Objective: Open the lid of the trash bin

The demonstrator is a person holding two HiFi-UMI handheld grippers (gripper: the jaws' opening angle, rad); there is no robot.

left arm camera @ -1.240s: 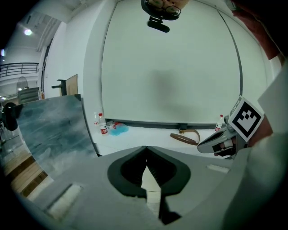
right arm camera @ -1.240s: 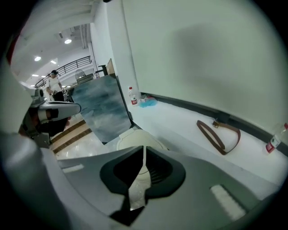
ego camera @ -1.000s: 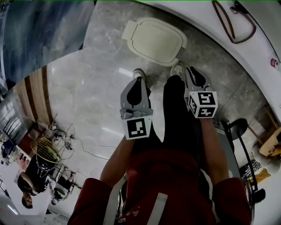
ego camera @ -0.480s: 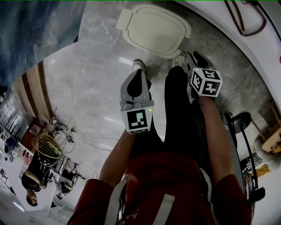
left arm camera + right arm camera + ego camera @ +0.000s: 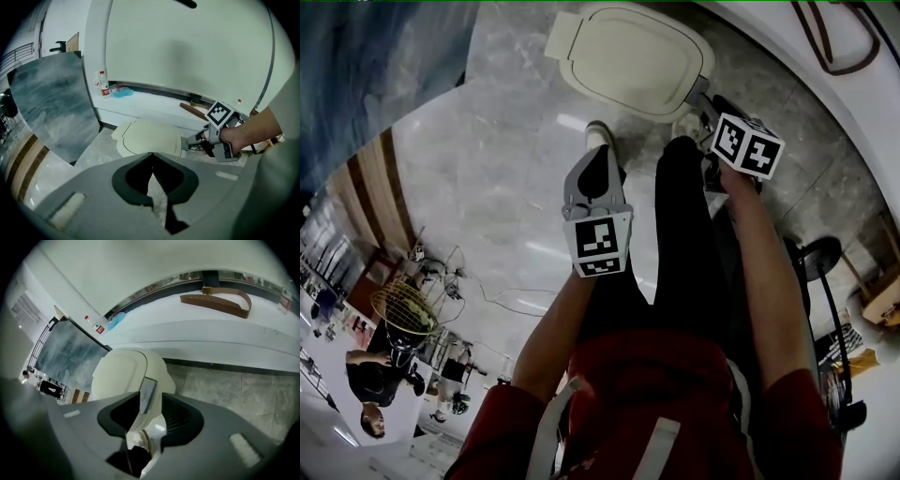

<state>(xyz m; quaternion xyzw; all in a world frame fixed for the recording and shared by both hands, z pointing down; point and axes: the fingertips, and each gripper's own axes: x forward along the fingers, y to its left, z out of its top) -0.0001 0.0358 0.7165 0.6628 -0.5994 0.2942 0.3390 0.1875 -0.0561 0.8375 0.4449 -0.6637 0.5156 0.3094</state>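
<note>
**Markings.** Each gripper carries a cube with black-and-white square markers, at centre (image 5: 600, 242) and upper right (image 5: 748, 145) of the head view. No words show on them. A clear bottle (image 5: 104, 86) at upper left of the left gripper view bears a red label, and its print is too small to read. A grey plate (image 5: 148, 401) on the bin's side shows no legible writing.

**Left gripper.** The left gripper (image 5: 152, 155) has its jaws together at the tips, with nothing between them. It hangs over the marble floor (image 5: 487, 187), apart from the bin.

**Right gripper.** The right gripper (image 5: 150, 393) has its jaws apart, and they have just been opening. The bin's edge with the grey plate lies in line between them. The pads do not press on it. In the left gripper view its tips sit just beside the bin's right side.

**Trash bin.** The trash bin (image 5: 628, 56) stands at top centre of the head view, on the floor against a white ledge. It is cream-coloured with rounded corners. Its lid (image 5: 117, 373) lies flat and closed.
</note>
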